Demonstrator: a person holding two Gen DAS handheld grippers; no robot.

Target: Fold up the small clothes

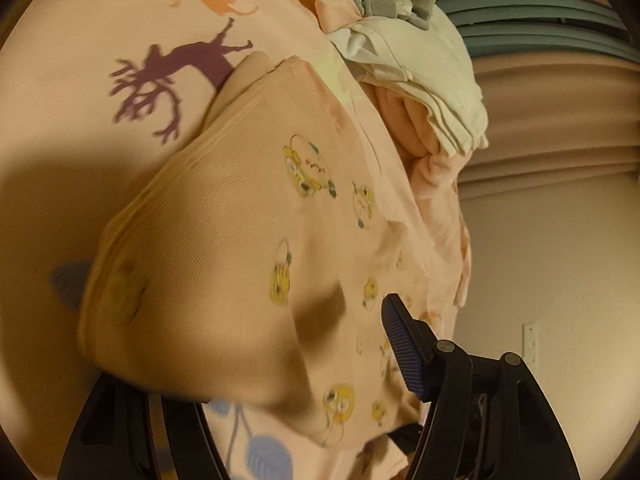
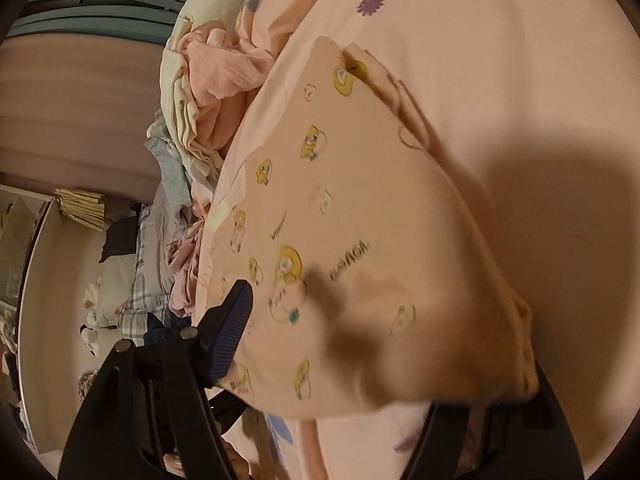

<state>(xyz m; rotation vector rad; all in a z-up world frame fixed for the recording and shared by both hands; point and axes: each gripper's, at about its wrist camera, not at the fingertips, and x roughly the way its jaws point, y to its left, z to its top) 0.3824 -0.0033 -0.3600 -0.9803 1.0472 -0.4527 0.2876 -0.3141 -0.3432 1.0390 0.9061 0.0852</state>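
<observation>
- Peach garment (image 1: 248, 208) (image 2: 380, 184) with yellow cartoon prints – spread across a pink sheet (image 1: 72, 92) (image 2: 520, 60), near edge blurred and bulging up towards both cameras.
- Left gripper (image 1: 256, 340): only one blue pad (image 1: 400, 356) in sight, standing at the garment's lower right; other finger buried under the garment's raised fold.
- Jaws set wide, cloth between them; clamped or merely draped over – cannot tell.
- Right gripper (image 2: 380, 320): much the same, mirrored; one blue pad (image 2: 232, 328) at the garment's lower left, other finger hidden beneath the cloth.
- Again wide-set jaws with cloth between; grip cannot be told.
- Pile (image 1: 420, 80) (image 2: 200, 92) of cream, pink and grey clothes heaped just beyond the garment's far side.
- Purple deer (image 1: 168, 76) printed on the sheet, partly covered by the garment's far corner.
</observation>
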